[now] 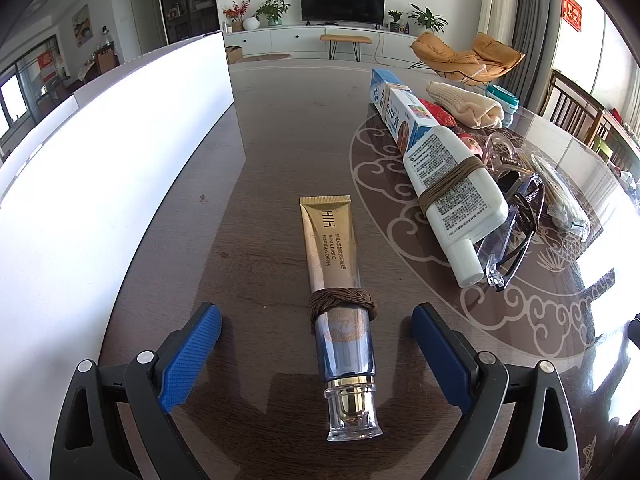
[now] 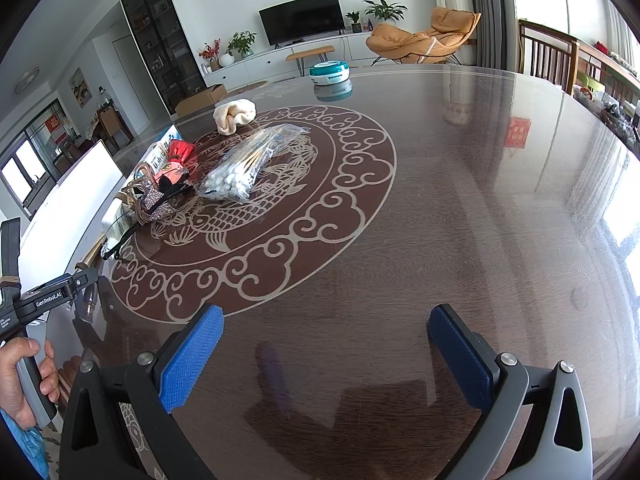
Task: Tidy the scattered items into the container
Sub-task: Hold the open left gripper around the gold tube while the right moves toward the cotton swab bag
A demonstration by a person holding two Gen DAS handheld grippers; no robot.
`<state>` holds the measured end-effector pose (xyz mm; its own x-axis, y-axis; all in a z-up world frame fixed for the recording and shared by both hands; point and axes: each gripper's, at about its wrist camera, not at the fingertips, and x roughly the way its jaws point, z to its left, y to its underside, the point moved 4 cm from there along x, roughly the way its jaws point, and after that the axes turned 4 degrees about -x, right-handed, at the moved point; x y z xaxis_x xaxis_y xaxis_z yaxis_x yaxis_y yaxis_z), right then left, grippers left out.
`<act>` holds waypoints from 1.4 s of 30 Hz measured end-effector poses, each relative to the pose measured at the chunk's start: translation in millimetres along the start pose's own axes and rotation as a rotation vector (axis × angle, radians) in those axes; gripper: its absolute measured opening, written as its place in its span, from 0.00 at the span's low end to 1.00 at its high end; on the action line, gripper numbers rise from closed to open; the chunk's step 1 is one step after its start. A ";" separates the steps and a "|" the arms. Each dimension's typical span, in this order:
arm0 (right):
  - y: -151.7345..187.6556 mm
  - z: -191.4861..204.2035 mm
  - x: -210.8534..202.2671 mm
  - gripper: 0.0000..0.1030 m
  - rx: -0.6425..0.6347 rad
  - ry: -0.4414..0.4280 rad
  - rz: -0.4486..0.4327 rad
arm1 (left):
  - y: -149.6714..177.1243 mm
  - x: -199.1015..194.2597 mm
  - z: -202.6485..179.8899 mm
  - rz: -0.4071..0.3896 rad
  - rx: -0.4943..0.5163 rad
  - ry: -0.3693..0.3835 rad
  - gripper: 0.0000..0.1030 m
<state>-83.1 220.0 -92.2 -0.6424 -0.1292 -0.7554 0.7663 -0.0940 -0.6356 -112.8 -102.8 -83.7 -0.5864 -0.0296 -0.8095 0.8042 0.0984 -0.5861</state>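
A gold eye-cream tube (image 1: 336,280) with a brown cord wound round it lies on the dark table, its clear cap toward me. My left gripper (image 1: 316,320) is open, its blue pads either side of the tube's lower part, not touching it. The white container (image 1: 100,168) stands at the left; it also shows in the right wrist view (image 2: 80,188). To the right lie a white bottle (image 1: 452,188) bound with cord, glasses (image 1: 516,220), toothpaste boxes (image 1: 400,108), a cloth (image 1: 464,104) and a cotton-swab bag (image 2: 248,164). My right gripper (image 2: 326,324) is open and empty above bare table.
A teal and white round case (image 2: 330,74) sits at the far side of the table. A red packet (image 2: 178,156) and a sparkly hair clip (image 2: 156,200) lie by the boxes. Wooden chairs (image 2: 548,56) stand at the right edge. A hand holds the left gripper's handle (image 2: 24,376).
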 end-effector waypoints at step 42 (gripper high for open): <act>-84.7 60.2 60.7 1.00 -0.010 -0.106 0.040 | 0.3 0.9 -0.8 -0.001 -0.001 -0.002 0.95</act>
<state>-186.3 160.8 -74.6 -0.6060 -0.2366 -0.7595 0.7909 -0.0766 -0.6072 -113.2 -102.0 -84.5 -0.5871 -0.0318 -0.8089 0.8035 0.0993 -0.5870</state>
